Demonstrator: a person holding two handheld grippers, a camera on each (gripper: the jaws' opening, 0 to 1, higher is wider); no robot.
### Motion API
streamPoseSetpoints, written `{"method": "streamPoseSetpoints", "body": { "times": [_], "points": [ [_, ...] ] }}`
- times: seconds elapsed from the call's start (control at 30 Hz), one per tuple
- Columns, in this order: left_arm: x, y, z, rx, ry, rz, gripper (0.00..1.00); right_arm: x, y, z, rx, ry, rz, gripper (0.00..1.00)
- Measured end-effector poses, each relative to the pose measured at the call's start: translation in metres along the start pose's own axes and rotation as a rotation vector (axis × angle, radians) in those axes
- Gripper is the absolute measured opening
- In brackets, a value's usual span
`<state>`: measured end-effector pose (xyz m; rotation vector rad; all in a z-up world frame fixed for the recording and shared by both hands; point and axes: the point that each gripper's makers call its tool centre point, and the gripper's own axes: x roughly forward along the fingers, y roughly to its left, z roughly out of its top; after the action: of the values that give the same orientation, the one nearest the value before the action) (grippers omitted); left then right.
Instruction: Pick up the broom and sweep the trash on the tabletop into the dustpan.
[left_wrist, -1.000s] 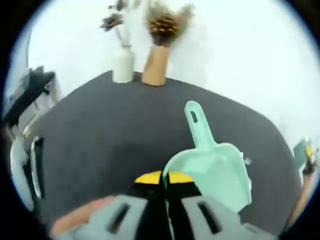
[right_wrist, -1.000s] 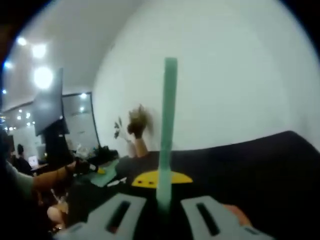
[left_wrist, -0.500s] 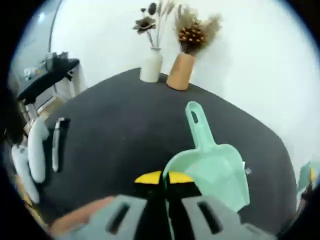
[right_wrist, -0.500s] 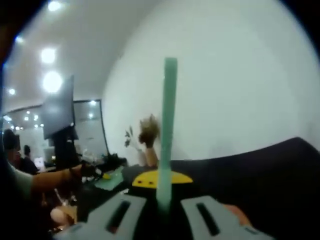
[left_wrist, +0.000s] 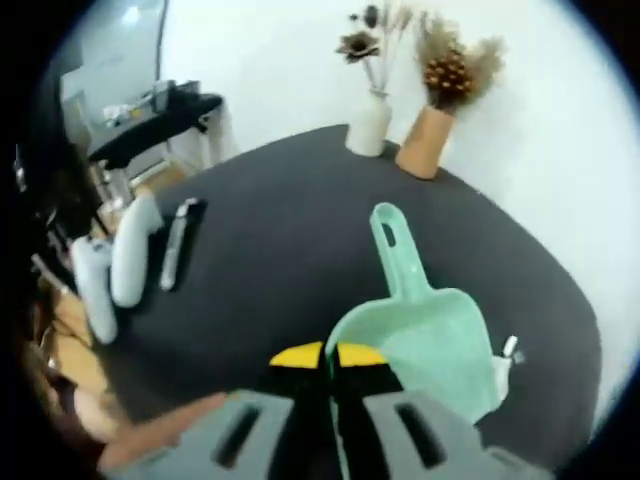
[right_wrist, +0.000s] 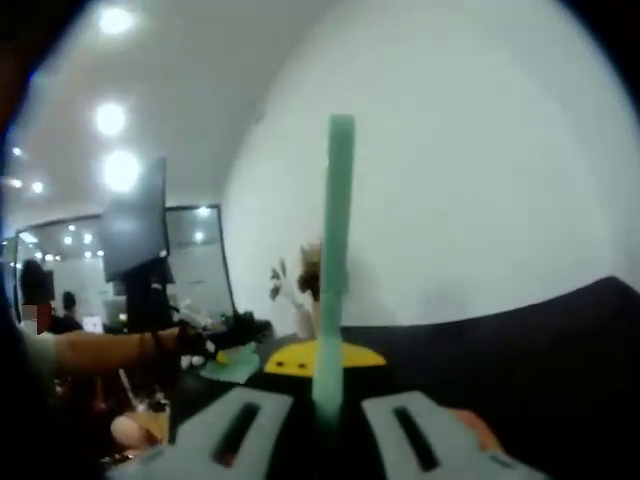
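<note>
A: Left gripper view. What does the left gripper (left_wrist: 331, 358) hold, and how does that thing lie?

B: Its jaws are pressed together on the edge of the mint dustpan (left_wrist: 425, 335). The scoop sits at about 3 o'clock from the yellow-tipped jaws; the dustpan's handle (left_wrist: 393, 247) runs up toward 12 o'clock, so the long axis points away from the claw across the dark tabletop (left_wrist: 270, 260). A small pale scrap of trash (left_wrist: 509, 348) lies just beside the scoop's far edge, at 3 o'clock. Whether the pan rests on the table or hangs above it cannot be told.

A: And beyond it?

B: A white vase (left_wrist: 369, 121) and a tan vase (left_wrist: 424, 155) stand at the far edge of the table, near 12 and 1 o'clock, well apart from the pan. White devices (left_wrist: 115, 262) lie at 9 o'clock.

A: Right gripper view. Where is the broom?

B: The right gripper (right_wrist: 328, 385) pinches the green broom handle (right_wrist: 335, 250), which rises straight toward 12 o'clock between the jaws. The bristle end is not visible. The dustpan appears small at 9 o'clock, held out by a person's arm (right_wrist: 110, 350).

A: Which relation governs the next move?

B: Probably this: the pan lies well to the broom's left, so the broom likely has to come down toward the table and sweep toward the scoop's mouth.
</note>
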<state>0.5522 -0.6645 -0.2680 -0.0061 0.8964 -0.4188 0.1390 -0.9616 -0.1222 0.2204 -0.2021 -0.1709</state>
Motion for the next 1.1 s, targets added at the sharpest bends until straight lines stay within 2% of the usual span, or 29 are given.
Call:
{"method": "streamPoseSetpoints", "body": {
  "times": [0.07, 0.2, 0.37, 0.47, 0.5, 0.63, 0.77, 0.83, 0.87, 0.93, 0.97, 1.0, 1.07, 1.1],
  "points": [
    [-0.002, 0.004, -0.003, -0.009, 0.002, 0.008, 0.04, -0.001, 0.001, 0.002, 0.004, -0.005, 0.003, 0.02],
    [-0.001, 0.012, -0.007, -0.107, 0.025, 0.023, 0.04, -0.003, 0.000, 0.009, 0.014, -0.015, 0.012, 0.02],
    [0.004, 0.013, -0.007, -0.139, 0.022, 0.025, 0.06, 0.002, -0.005, 0.013, 0.010, -0.007, 0.012, 0.02],
    [0.009, 0.010, -0.012, -0.090, 0.051, 0.024, 0.06, 0.002, -0.006, 0.016, 0.010, -0.007, 0.011, 0.02],
    [0.009, 0.007, -0.010, -0.056, 0.051, 0.014, 0.08, 0.002, -0.006, 0.016, 0.012, -0.007, 0.012, 0.02],
    [0.004, 0.000, -0.004, -0.055, 0.053, -0.042, 0.21, 0.001, -0.005, 0.016, 0.009, -0.007, 0.008, 0.02],
    [0.000, 0.008, -0.001, 0.041, 0.068, -0.025, 0.21, 0.002, -0.007, 0.020, 0.012, -0.012, 0.011, 0.02],
    [-0.002, 0.010, 0.004, 0.054, 0.059, -0.030, 0.21, 0.002, -0.006, 0.018, 0.012, -0.008, 0.008, 0.02],
    [-0.002, 0.009, 0.008, 0.053, 0.047, -0.053, 0.21, 0.004, -0.007, 0.017, 0.009, -0.005, 0.005, 0.02],
    [-0.002, 0.001, 0.008, 0.039, 0.073, -0.122, 0.21, 0.003, -0.007, 0.016, 0.002, 0.001, 0.001, 0.02],
    [0.002, 0.001, 0.014, 0.050, 0.079, -0.144, 0.21, 0.003, -0.006, 0.015, -0.001, 0.003, 0.000, 0.02],
    [0.003, -0.003, 0.019, 0.058, 0.067, -0.186, 0.22, 0.003, -0.006, 0.014, -0.007, 0.006, -0.002, 0.02],
    [0.002, -0.010, 0.027, -0.005, 0.039, -0.277, 0.24, 0.004, -0.005, 0.012, -0.011, 0.013, -0.002, 0.02],
    [0.002, -0.014, 0.036, -0.022, 0.010, -0.337, 0.24, 0.004, -0.004, 0.011, -0.012, 0.015, -0.003, 0.02]
  ]
}}
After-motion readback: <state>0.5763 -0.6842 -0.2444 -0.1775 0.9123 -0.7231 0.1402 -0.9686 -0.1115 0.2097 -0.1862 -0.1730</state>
